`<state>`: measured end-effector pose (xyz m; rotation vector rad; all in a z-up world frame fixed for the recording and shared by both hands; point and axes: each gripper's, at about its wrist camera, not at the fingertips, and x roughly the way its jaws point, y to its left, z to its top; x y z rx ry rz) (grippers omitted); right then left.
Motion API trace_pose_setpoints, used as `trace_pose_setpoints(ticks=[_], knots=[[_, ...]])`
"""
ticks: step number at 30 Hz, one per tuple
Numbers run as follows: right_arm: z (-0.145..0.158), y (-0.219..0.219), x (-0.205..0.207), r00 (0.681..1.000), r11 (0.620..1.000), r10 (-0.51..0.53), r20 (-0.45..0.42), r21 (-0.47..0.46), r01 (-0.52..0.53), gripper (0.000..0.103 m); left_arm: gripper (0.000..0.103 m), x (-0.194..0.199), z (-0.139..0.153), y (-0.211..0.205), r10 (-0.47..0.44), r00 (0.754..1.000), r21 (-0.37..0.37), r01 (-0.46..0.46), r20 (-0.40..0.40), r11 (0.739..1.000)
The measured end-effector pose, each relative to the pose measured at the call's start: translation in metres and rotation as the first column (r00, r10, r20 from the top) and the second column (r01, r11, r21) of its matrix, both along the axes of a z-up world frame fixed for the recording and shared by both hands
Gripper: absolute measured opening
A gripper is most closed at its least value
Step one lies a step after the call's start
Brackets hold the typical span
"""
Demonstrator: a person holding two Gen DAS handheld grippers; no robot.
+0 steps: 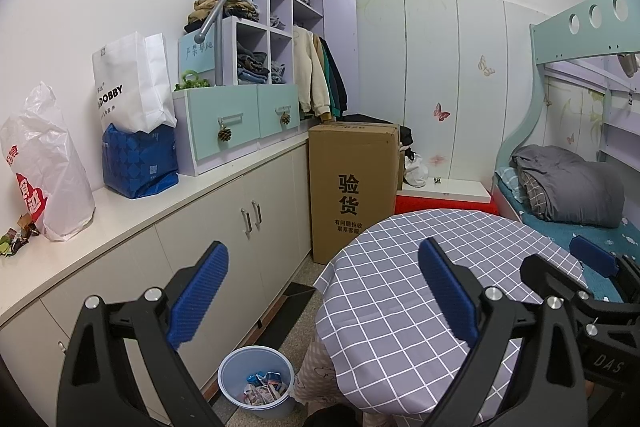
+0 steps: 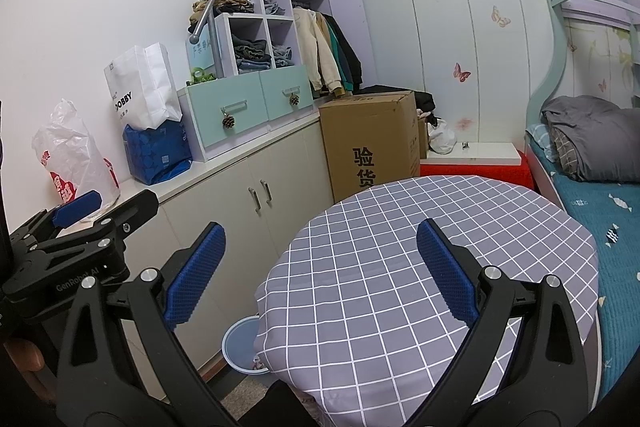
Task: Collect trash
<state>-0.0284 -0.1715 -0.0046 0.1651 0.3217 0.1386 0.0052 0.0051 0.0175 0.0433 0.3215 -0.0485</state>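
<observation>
A pale blue trash bucket (image 1: pixel 256 387) stands on the floor beside the round table, with crumpled wrappers (image 1: pixel 264 389) inside; only its rim (image 2: pixel 236 347) shows in the right wrist view. My left gripper (image 1: pixel 324 291) is open and empty, held above the table's left edge. My right gripper (image 2: pixel 320 275) is open and empty above the table. The checked grey tablecloth (image 2: pixel 420 247) has nothing on it. A few small wrappers (image 1: pixel 16 237) lie on the white counter at the far left.
A white counter (image 1: pixel 132 211) over cabinets runs along the left wall, holding a plastic bag (image 1: pixel 44 167), a white paper bag (image 1: pixel 132 83) and blue pack. A tall cardboard box (image 1: pixel 352 187) stands behind the table. A bunk bed (image 2: pixel 592 187) is at right.
</observation>
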Motion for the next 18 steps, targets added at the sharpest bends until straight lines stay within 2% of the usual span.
trace_pose_setpoints(ticks=[18], knots=[[0.001, -0.0003, 0.0006, 1.0, 1.0, 0.0, -0.002, 0.001, 0.0, 0.094, 0.094, 0.0002, -0.0047, 0.0003, -0.004, 1.0, 0.003, 0.004, -0.002, 1.0]])
